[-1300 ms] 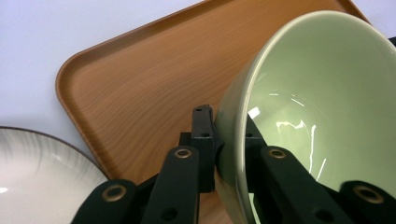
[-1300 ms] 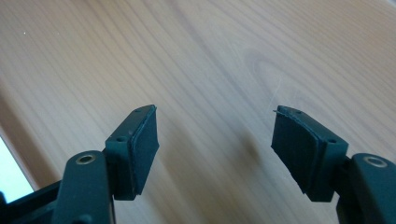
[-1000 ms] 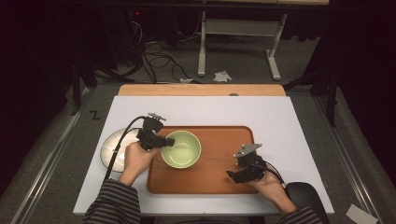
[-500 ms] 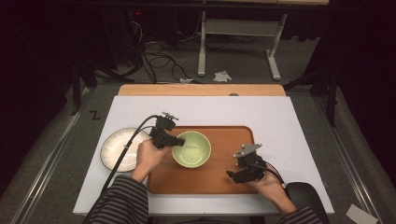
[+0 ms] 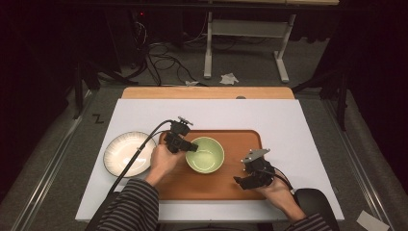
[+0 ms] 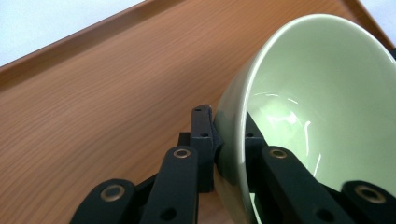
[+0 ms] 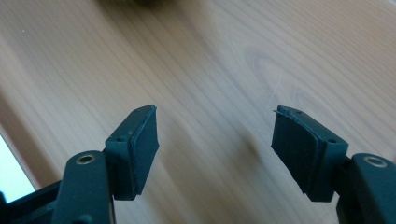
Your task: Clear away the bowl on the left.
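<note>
Gripping green bowl (image 6: 322, 93) rim, left fingers (image 6: 201, 135) clamped | bowl seemingly tilted | right fingers (image 7: 140, 149) apart, empty

One bowl, one plate, one tray, two tools.
On the bench: a single green bowl (image 5: 205, 155) at frame centre, one white plate (image 5: 126, 154) at left, one wooden tray (image 5: 240, 144) beneath, left tool (image 5: 191, 146), right tool (image 5: 239, 181).

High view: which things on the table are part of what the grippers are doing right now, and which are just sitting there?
In the job:
- green bowl, its rim pinched by the left gripper
- wooden tray that the bowl sits on
- right gripper, fingers apart above the tray, holding nothing

Lying about:
- white plate on the table left of the tray
- crumpled paper on the floor beyond the table
</note>
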